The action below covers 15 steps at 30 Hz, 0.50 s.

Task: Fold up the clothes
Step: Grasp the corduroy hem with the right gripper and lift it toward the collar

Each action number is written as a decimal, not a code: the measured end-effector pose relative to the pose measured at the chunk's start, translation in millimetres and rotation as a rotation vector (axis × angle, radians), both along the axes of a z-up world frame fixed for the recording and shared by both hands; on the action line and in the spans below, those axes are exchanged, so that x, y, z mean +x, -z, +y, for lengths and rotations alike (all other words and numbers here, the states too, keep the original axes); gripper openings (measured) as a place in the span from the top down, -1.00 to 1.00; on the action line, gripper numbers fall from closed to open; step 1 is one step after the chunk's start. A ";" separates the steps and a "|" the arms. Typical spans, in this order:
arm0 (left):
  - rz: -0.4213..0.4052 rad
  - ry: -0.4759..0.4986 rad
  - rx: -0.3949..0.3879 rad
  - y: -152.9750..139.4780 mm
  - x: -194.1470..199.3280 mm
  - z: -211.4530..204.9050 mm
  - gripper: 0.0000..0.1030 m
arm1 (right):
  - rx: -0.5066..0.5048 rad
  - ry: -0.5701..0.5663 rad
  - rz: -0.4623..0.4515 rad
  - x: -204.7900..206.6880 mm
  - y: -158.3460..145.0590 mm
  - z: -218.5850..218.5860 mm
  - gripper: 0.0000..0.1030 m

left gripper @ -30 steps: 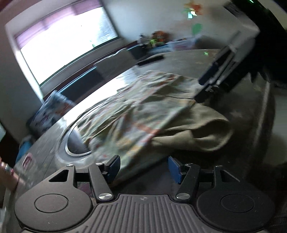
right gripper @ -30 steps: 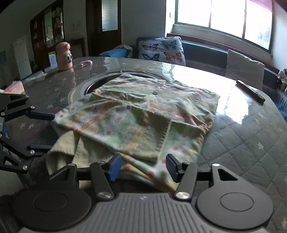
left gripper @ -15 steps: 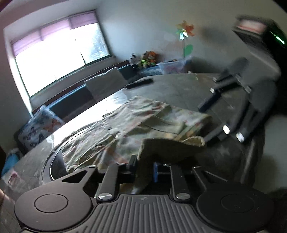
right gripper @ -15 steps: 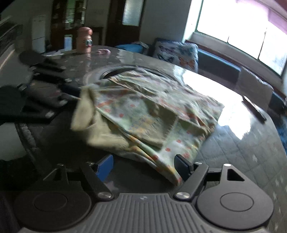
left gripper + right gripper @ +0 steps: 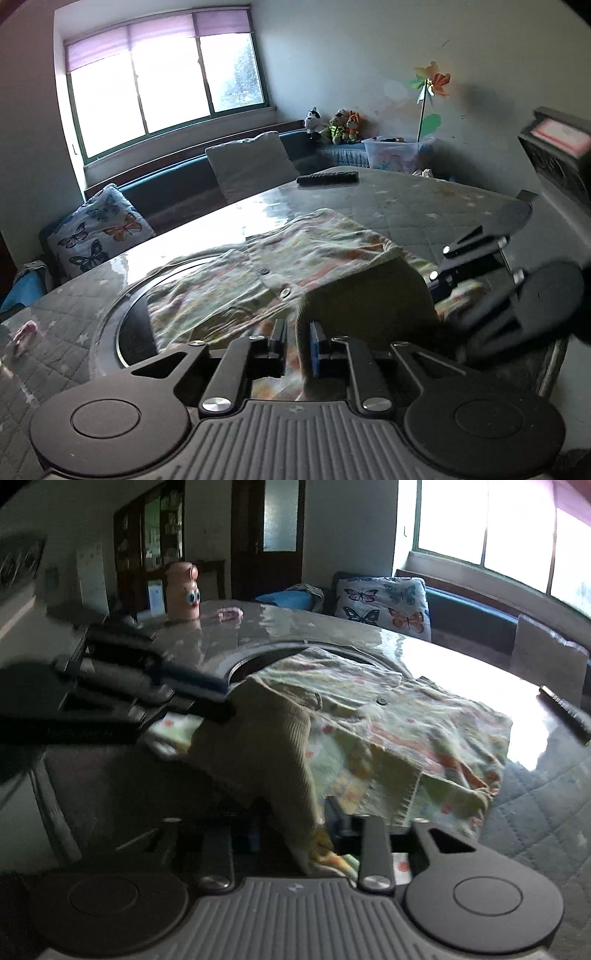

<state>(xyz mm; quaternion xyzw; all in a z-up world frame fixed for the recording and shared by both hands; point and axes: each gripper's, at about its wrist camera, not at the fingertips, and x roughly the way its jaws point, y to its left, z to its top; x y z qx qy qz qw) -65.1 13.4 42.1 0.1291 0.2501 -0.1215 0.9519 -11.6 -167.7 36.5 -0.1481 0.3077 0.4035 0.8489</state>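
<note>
Left tool [image 5: 297, 345] clenching, pinching shirt [image 5: 317, 254] hem; right tool [image 5: 295, 834] closing on same near edge, lifting it off surface [image 5: 535, 830]; rest lying ahead.

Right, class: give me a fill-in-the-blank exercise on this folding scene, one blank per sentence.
1. The floral garment lies on a ____.
2. The cushion by the window is printed with ____.
3. Both the left gripper and the right gripper are shut on the garment's ____ edge.

Missing words: table; butterflies; near
</note>
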 end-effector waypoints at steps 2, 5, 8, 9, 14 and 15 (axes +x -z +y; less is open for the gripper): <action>-0.001 0.003 0.019 1.9 -8.3 5.5 0.28 | 0.019 0.007 0.015 4.5 -3.6 -1.0 0.56; -0.003 0.008 0.067 7.4 -20.4 11.3 0.08 | 0.035 0.018 0.015 8.8 -8.7 -1.1 0.58; 0.000 0.020 0.124 15.3 -27.8 13.5 0.08 | 0.062 0.036 0.015 14.2 -15.8 -1.7 0.62; 0.001 0.021 0.142 18.1 -28.4 13.7 0.08 | 0.069 0.042 0.011 15.7 -18.0 -2.0 0.62; 0.006 -0.007 0.206 31.8 -21.8 17.7 0.08 | 0.098 0.066 -0.006 20.7 -25.6 -2.2 0.68; 0.004 -0.014 0.214 33.7 -19.6 19.4 0.16 | 0.100 0.068 -0.006 21.2 -25.7 -2.2 0.68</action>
